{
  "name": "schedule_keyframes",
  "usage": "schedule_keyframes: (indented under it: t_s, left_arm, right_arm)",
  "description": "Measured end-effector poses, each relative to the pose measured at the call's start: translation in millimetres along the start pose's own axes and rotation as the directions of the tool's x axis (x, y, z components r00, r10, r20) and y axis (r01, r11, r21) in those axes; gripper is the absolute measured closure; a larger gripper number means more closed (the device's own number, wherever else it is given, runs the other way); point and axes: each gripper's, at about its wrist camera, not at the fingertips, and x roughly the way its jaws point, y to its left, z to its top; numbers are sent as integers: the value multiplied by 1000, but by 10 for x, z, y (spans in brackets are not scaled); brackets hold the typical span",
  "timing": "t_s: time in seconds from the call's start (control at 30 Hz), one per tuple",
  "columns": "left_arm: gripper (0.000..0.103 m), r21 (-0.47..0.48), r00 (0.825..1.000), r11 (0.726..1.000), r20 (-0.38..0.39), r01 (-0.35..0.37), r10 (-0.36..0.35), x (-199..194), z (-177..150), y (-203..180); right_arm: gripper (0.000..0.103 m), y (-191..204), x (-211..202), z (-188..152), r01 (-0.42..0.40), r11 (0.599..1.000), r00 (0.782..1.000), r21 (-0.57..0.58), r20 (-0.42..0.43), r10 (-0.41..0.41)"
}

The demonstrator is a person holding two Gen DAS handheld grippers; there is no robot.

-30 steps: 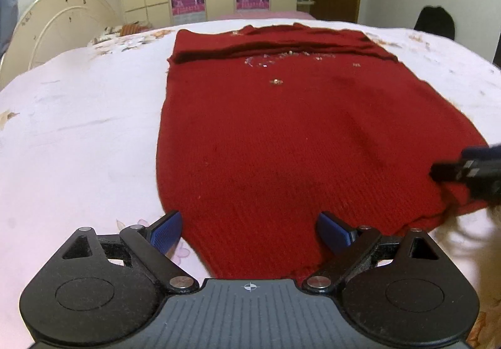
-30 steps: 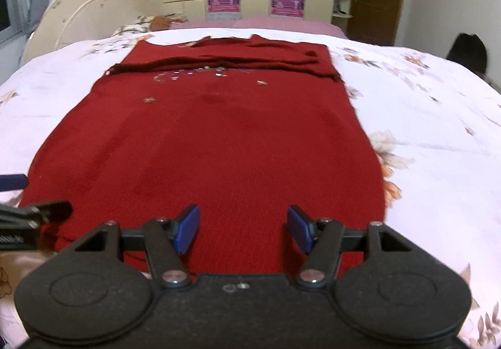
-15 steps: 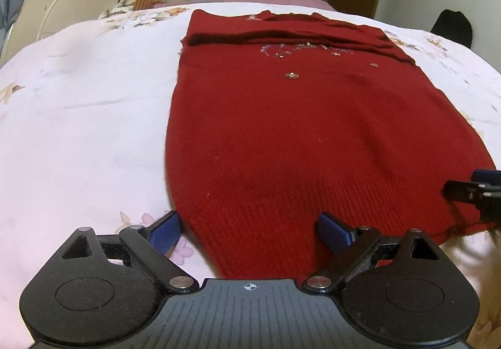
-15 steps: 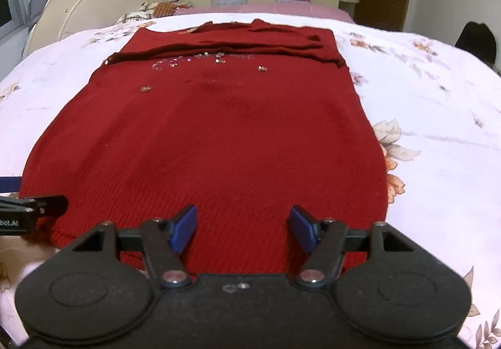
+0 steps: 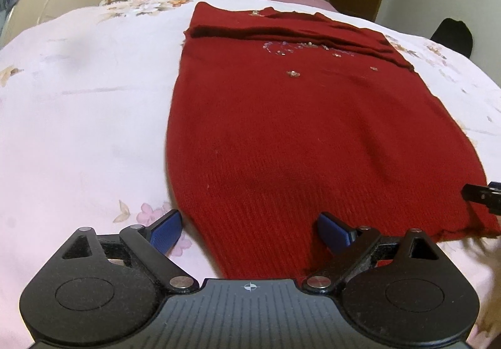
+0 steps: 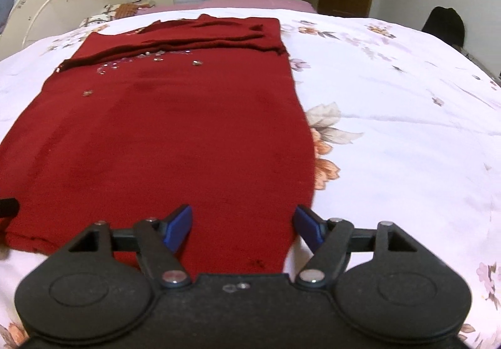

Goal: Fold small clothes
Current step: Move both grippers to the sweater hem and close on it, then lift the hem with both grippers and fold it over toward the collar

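So my left claw point(image 5: 249, 231) and right claw point(image 6: 242, 223) are both spread wide, each hovering at a near hem corner. The red sweater point(image 5: 313, 136) lies flat on the bed point(image 5: 78, 129), sleeves folded across the top.

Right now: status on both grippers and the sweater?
Left gripper open, right gripper open, both at the near hem. Red knit sweater flat on the floral bedsheet, sleeves folded across the top. Nothing in the way.
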Motion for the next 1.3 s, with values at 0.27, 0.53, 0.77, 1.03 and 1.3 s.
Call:
schedule_keyframes:
  t_s: [0.27, 0.53, 0.77, 1.03, 1.3]
  left_arm:
    - [11, -74, 998, 996, -23, 56, -58, -128, -79, 104]
    - [55, -186, 990, 974, -32, 132, -140, -129, -84, 259]
    - [80, -199, 980, 961, -10, 194, -200, -21, -62, 208]
    - [93, -143, 975, 965, -7, 220, -223, 71, 45, 123]
    - [93, -79, 961, 960, 89, 270, -263, -81, 333, 58]
  right_arm:
    - [34, -140, -35, -90, -43, 996, 998, 77, -41, 46]
    - [69, -156, -92, -60, -109, 987, 991, 114, -60, 117]
    - [57, -162, -20, -39, -124, 984, 990, 130, -56, 132]
    - [92, -301, 0, -2, -158, 973, 982, 171, -80, 173]
    - [94, -404, -96, 181, -357, 883, 928, 306, 11, 371]
